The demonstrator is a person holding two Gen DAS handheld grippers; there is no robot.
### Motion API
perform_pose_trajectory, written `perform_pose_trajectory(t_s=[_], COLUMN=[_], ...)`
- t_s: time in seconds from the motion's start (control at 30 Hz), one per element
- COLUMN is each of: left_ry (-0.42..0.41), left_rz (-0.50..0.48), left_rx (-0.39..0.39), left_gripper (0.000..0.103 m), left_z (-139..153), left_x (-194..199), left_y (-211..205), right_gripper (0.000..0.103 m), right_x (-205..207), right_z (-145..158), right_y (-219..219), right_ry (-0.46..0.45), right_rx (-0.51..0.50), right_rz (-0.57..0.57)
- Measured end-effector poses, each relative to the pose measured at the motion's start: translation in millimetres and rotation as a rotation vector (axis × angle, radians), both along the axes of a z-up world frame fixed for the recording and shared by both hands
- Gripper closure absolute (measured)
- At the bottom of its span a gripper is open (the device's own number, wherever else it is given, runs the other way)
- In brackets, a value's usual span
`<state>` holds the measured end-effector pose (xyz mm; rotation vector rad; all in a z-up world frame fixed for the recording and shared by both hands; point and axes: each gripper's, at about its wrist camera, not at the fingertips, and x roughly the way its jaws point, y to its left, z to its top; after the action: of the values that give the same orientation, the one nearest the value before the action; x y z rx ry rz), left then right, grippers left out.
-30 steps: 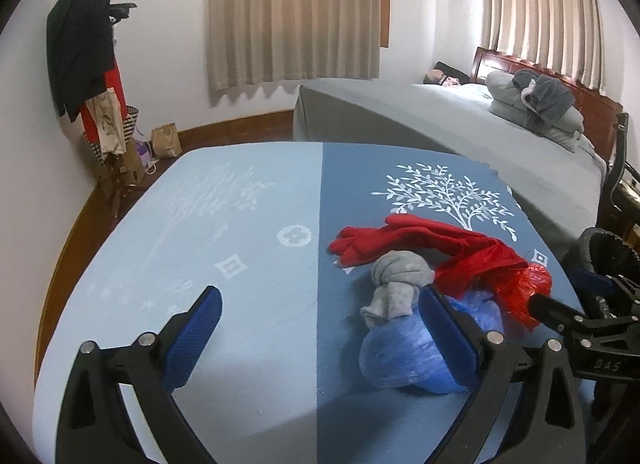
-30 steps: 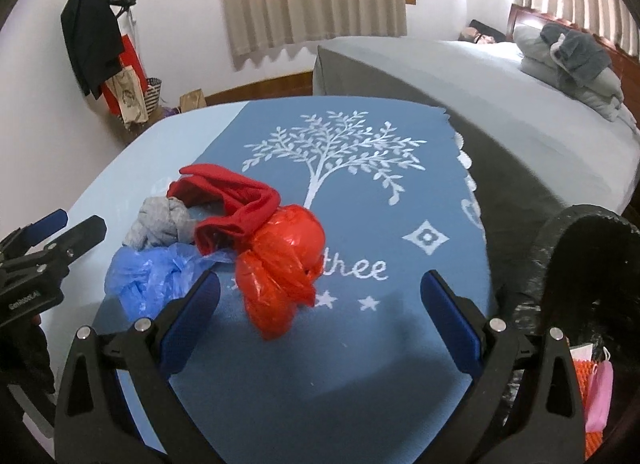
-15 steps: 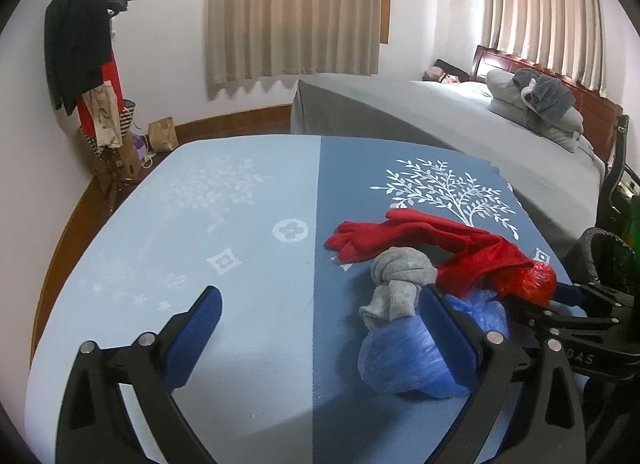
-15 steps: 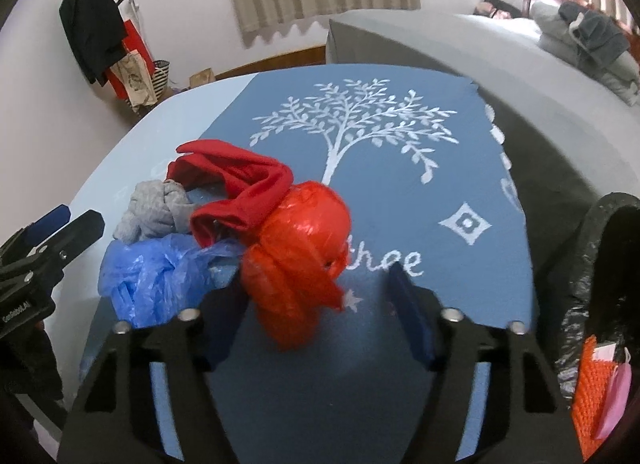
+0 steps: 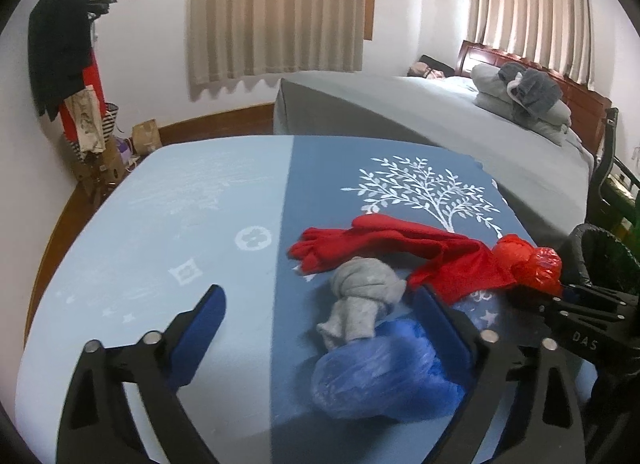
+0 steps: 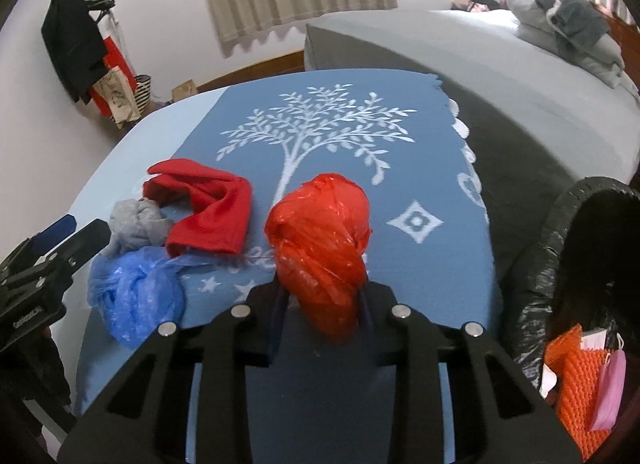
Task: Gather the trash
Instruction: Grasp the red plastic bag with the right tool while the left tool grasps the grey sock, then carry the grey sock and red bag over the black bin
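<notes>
one red plastic bag (image 6: 320,248), one blue plastic bag (image 6: 136,300), one red cloth (image 6: 208,207), one grey cloth (image 6: 136,223), one bin (image 6: 560,264)

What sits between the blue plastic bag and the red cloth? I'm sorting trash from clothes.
In the left wrist view, a knotted grey cloth lies between the blue plastic bag and the red cloth, touching both.
</notes>
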<state>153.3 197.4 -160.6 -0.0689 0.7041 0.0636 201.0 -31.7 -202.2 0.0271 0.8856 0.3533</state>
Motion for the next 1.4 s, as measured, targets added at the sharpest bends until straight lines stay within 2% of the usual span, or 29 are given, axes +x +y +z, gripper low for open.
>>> perform_pose_trajectory(t_s=[0.23, 0.37, 0.43, 0.53, 0.6, 0.67, 0.77, 1.0, 1.23, 1.4], left_ry=[0.052, 0.084, 0.093, 0.091, 0.086, 0.083, 0.082, 0.046, 0.006, -0.024], left_rz=[-0.030, -0.054, -0.070, -0.097, -0.107, -0.108, -0.109, -0.064, -0.002, 0.005], left_rx=[-0.019, -0.035, -0.040, -0.066, -0.073, -0.076, -0.083, -0.091, -0.075, -0.049], left_gripper=[0.027, 0.032, 0.040, 0.054, 0.059, 0.060, 0.061, 0.063, 0.063, 0.063], left_z=[-10.9, -18.7, -21.3, -20.7, -19.4, -18.0, -17.4, -7.7, 7.7, 22.9], left_x=[21.0, 26.6, 26.6, 25.5, 25.1, 24.3, 22.8, 11.4, -0.7, -7.5], left_y=[-6.2, -8.8, -10.2, -10.2, -10.5, -11.4, -10.7, -2.3, 12.2, 12.0], right_gripper=[0.069, 0.050, 0.043, 0.041, 0.044, 0.063, 0.072, 0.075, 0.075, 0.075], right_x=[1.0, 1.2, 1.9, 5.8, 8.2, 9.8, 10.4, 6.0, 0.1, -6.8], right_z=[-3.0, -1.1, 0.5, 0.9, 0.1, -0.4, -0.1, 9.3, 24.5, 36.2], right_y=[-0.8, -0.7, -0.2, 0.5, 0.8, 2.2, 3.2, -0.3, -4.6, -7.1], right_ry=[0.004, -0.006, -0.016, -0.017, -0.010, -0.003, 0.004, -0.012, -0.035, -0.058], right_rx=[-0.001, 0.003, 0.001, 0.000, 0.010, 0.017, 0.023, 0.040, 0.062, 0.061], right_rz=[0.004, 0.011, 0.011, 0.006, 0.011, 0.022, 0.030, 0.029, 0.022, 0.020])
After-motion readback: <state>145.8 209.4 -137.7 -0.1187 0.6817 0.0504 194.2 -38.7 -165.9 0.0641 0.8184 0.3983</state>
